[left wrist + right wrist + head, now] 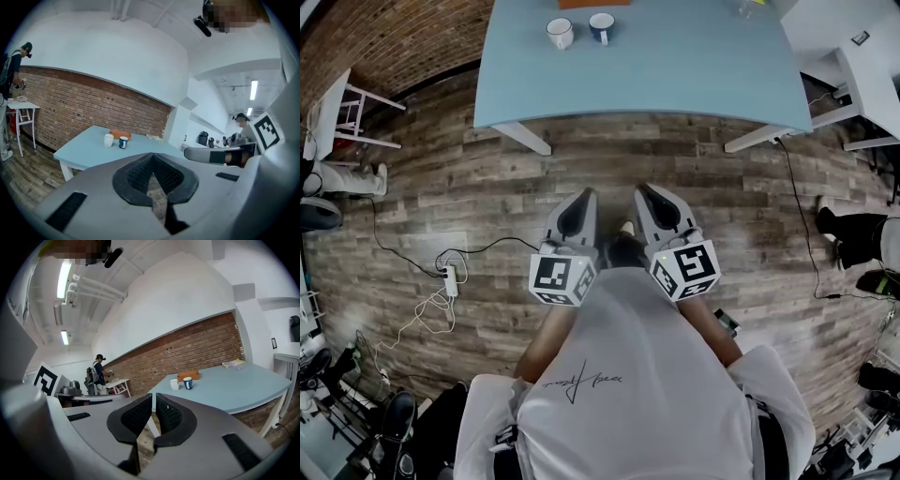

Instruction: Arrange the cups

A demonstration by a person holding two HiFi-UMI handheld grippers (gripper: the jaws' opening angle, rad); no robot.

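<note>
A white cup [560, 33] and a blue cup [601, 27] stand side by side at the far edge of a light-blue table [675, 84]. Both grippers are held low over the wooden floor, well short of the table. My left gripper [585, 195] and right gripper [645, 191] point at it side by side. In the left gripper view the white cup [108, 139] and blue cup [123, 142] are far beyond the left gripper [153, 154], whose jaw tips touch with nothing between them. In the right gripper view the right gripper [153, 395] is shut and empty, with both cups [174, 384] [188, 383] far ahead.
A brown box [120, 134] lies behind the cups, and papers [233, 363] lie at the table's far corner. A person [9, 89] stands at a white side table [21, 105] by the brick wall. A power strip and cables [448, 278] lie on the floor to the left.
</note>
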